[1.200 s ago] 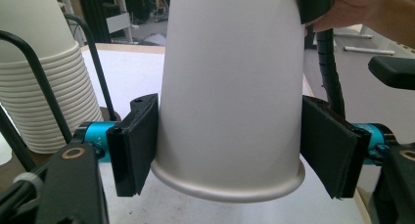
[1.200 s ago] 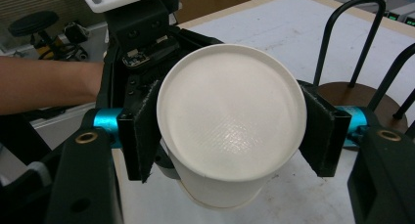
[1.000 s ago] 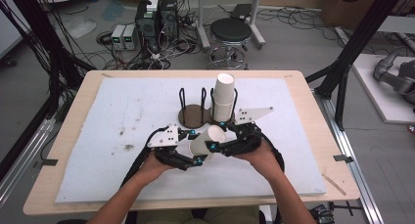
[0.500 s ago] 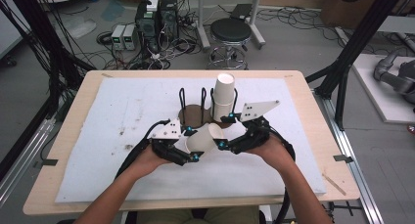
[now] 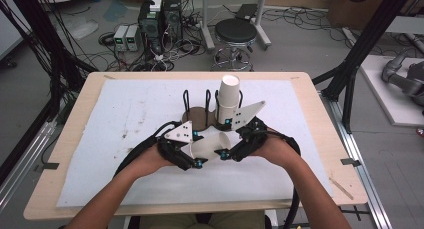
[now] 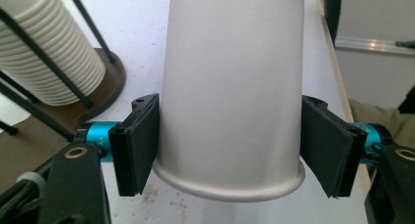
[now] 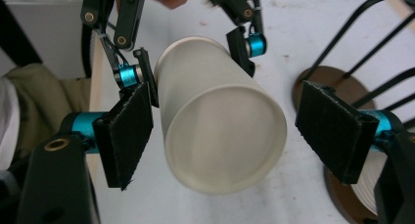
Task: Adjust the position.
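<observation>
A white paper cup point(image 5: 210, 144) lies on its side in the air above the white mat, between the two grippers. My left gripper point(image 5: 197, 149) is shut on it near the rim; in the left gripper view both pads point(image 6: 139, 145) press the cup point(image 6: 230, 77). My right gripper point(image 5: 225, 139) stands open around the cup's closed bottom point(image 7: 215, 101). Its jaws have just been opening; the cup is between them, and the right pad point(image 7: 333, 131) stands clear of it. The left gripper point(image 7: 193, 62) shows beyond, clamping the cup. A stack of white cups point(image 5: 229, 96) stands in a black wire holder point(image 5: 200, 116).
The holder's brown round base point(image 6: 98, 92) sits just behind the grippers at mid-table. The white mat point(image 5: 125, 114) covers most of the wooden table point(image 5: 75, 119). A stool point(image 5: 235, 36) and electronics point(image 5: 160, 19) stand on the floor beyond the far edge.
The right gripper's jaws have spread off the cup's bottom. The left gripper has risen slightly with the cup still in its grip.
</observation>
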Demonstrator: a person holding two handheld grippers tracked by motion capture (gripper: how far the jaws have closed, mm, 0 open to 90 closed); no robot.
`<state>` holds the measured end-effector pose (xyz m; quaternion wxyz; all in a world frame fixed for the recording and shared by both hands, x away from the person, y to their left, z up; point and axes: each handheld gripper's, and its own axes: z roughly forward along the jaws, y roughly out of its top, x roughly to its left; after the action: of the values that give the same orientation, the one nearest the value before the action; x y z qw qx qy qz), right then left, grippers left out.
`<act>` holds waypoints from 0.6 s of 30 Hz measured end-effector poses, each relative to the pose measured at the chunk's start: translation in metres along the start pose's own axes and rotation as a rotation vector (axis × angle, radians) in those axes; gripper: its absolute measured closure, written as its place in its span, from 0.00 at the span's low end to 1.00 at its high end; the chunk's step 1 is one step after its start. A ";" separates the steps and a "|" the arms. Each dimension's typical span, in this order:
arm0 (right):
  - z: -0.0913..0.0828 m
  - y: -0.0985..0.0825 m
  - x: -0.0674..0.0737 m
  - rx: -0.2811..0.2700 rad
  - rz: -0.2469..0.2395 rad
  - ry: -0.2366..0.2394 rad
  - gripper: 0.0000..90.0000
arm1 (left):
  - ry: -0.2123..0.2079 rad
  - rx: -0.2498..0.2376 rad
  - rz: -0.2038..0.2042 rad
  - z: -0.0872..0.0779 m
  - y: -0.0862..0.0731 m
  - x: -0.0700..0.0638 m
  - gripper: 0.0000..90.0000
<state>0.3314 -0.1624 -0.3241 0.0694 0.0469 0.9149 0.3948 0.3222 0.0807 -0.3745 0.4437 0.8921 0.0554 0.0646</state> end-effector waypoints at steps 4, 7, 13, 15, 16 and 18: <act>0.011 0.000 0.001 0.059 -0.029 0.038 0.26 | -0.019 0.030 0.012 0.002 0.002 -0.002 0.31; 0.017 0.000 0.003 0.082 -0.043 0.074 0.29 | -0.036 0.053 0.014 0.004 0.003 -0.003 0.31; 0.021 -0.001 0.003 0.114 -0.052 0.091 0.32 | -0.046 0.061 0.011 0.004 0.003 -0.002 0.31; 0.022 -0.002 0.003 0.125 -0.054 0.104 0.36 | -0.047 0.064 0.011 0.004 0.002 -0.001 0.31; 0.022 -0.002 0.003 0.125 -0.054 0.104 0.36 | -0.048 0.064 0.010 0.004 0.002 -0.001 0.31; 0.022 -0.002 0.002 0.123 -0.055 0.107 0.37 | -0.051 0.063 0.009 0.004 0.002 -0.001 0.29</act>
<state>0.3324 -0.1482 -0.3407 0.0282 0.0049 0.9408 0.3378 0.3217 0.0761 -0.3756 0.4163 0.9073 0.0419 0.0421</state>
